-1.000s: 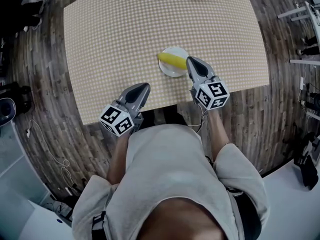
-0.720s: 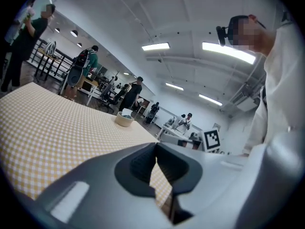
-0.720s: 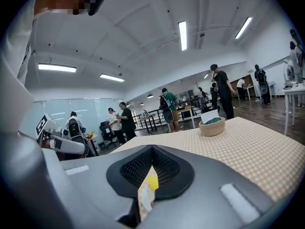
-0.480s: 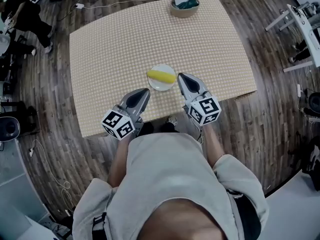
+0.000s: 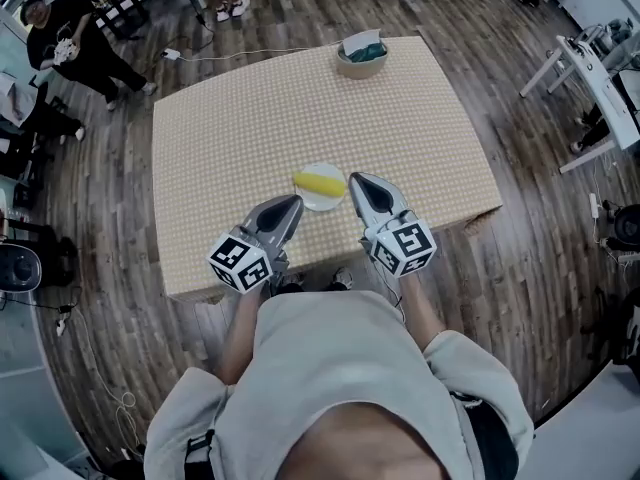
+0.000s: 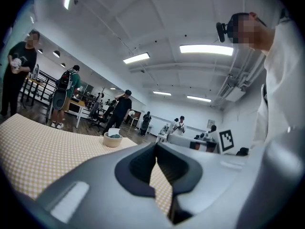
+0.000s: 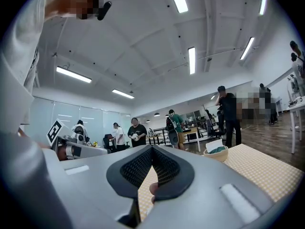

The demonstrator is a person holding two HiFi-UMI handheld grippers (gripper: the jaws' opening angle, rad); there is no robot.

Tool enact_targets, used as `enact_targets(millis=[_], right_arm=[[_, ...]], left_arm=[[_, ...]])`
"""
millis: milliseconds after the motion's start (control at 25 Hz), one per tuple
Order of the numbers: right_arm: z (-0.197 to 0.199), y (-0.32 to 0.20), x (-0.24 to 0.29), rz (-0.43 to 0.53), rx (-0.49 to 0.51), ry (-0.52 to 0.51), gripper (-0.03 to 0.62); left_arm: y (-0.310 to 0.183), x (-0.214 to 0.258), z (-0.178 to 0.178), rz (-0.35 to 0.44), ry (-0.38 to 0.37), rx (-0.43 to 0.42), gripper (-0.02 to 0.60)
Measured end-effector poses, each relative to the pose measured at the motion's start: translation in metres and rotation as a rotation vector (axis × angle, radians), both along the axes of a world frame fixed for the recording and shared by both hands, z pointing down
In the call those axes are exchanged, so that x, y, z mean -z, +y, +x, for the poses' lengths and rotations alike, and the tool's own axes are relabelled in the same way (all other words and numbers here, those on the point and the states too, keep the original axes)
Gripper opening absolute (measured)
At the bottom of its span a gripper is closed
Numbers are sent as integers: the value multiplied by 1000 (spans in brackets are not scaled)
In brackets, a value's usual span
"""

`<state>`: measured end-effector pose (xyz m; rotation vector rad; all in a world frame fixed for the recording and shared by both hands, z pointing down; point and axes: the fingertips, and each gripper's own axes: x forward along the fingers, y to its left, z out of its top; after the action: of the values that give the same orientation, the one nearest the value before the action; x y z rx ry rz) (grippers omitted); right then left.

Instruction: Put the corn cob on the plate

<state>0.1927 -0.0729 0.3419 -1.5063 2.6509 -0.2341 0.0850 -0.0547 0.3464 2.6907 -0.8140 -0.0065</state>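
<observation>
Corn cob (image 5: pixel 318 180) rests on the plate (image 5: pixel 326 201), task seemingly done, so left tongs (image 5: pixel 291 201) and right tongs (image 5: pixel 356 179) hang pressed together, empty.

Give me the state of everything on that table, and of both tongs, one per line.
corn cob: lying on the plate, not held.
plate: flat on the table, holding the corn cob.
bowl: upright at the table's far edge, teal cloth inside.
left tongs: shut, empty.
right tongs: shut, empty.
</observation>
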Motion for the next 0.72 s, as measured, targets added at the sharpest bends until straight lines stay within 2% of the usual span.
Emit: enact_targets(millis=[360, 720], right_arm=[[-30, 37, -4, -19, -42, 7, -2], [-101, 102, -18, -64, -130, 12, -2]], left_arm=[[20, 6, -22, 24, 5, -48, 8], [81, -8, -101, 2, -4, -100, 8]])
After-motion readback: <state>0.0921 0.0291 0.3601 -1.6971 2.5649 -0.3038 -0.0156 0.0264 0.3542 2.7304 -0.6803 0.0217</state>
